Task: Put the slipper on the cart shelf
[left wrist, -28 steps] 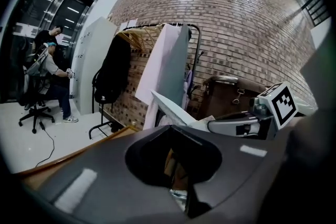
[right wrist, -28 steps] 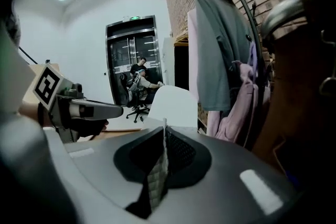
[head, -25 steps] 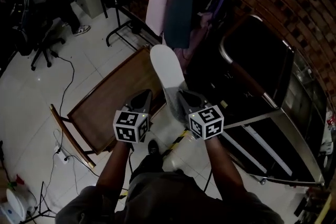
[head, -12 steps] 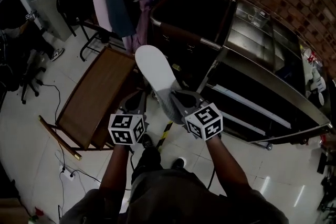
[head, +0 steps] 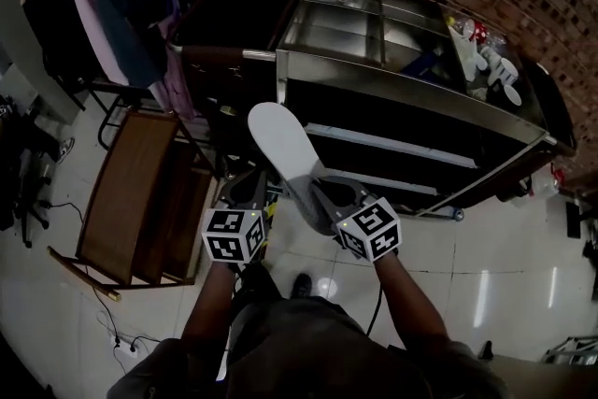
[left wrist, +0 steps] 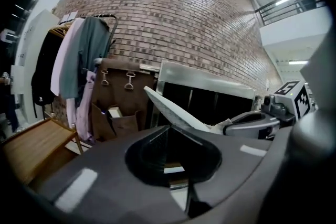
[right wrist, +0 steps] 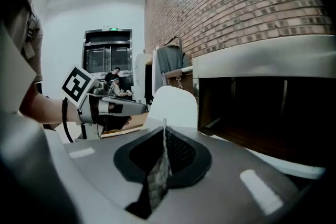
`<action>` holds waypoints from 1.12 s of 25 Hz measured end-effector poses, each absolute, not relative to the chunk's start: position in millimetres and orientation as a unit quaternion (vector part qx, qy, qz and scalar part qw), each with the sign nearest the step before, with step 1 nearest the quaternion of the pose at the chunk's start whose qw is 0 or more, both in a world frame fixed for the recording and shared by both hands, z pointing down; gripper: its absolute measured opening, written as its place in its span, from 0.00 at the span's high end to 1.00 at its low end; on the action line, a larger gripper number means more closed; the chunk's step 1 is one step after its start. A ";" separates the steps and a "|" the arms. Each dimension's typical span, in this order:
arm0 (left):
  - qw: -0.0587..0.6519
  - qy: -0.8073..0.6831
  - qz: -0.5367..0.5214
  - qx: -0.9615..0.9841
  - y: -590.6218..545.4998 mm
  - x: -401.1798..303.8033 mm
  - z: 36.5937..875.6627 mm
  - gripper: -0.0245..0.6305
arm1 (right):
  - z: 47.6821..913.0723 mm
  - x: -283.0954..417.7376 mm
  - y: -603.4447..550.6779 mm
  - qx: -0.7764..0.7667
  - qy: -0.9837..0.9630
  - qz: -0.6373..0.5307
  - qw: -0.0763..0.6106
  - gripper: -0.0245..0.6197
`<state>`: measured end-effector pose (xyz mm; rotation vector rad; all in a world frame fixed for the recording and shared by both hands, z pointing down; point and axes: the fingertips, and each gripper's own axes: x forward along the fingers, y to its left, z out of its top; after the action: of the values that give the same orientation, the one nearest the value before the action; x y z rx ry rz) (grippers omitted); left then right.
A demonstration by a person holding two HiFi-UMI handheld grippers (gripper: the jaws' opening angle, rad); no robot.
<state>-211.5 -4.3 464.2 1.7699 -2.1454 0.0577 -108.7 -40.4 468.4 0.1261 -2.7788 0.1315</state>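
Note:
A white slipper [head: 283,145] sticks forward and up from my right gripper [head: 314,183], which is shut on its near end. In the right gripper view the pale sole [right wrist: 176,104] rises just past the closed jaws [right wrist: 164,129]. My left gripper [head: 250,184] hovers beside it at the left, shut with nothing in it, apart from the slipper. From the left gripper view the slipper [left wrist: 173,111] shows edge-on, held by the right gripper [left wrist: 256,121]. The steel cart [head: 404,76] stands straight ahead, its dark open shelves [head: 392,148] just beyond the slipper's tip.
A wooden folding table [head: 126,192] stands at the left on the white tiled floor. Clothes hang on a rack [head: 112,5] at the upper left. Small items lie on the cart's top at the right [head: 491,61]. A brick wall runs behind the cart.
The view has swung right, from the wooden table and clothes rack to the steel cart. Both grippers and the slipper now face the cart's shelves. The grip on the slipper is unchanged.

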 end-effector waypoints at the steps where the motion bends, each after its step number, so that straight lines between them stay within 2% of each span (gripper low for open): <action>1: 0.182 -0.750 0.024 0.636 -13.0 -197.7 467.3 0.95 | 471.8 -93.0 -46.8 0.058 -0.981 0.050 0.181 0.95; 15: 0.191 -0.585 0.072 0.785 -166.2 -32.5 484.3 0.95 | 494.2 74.3 -162.0 0.284 -0.934 0.116 0.182 0.95; 28: 0.189 -0.454 0.111 0.864 -287.8 58.5 508.1 0.95 | 509.2 161.6 -282.4 0.458 -0.858 0.153 0.175 0.95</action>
<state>58.5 -287.8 508.1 2.4300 -1.2759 0.3108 161.6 -282.4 509.2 1.2975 -2.4319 0.4334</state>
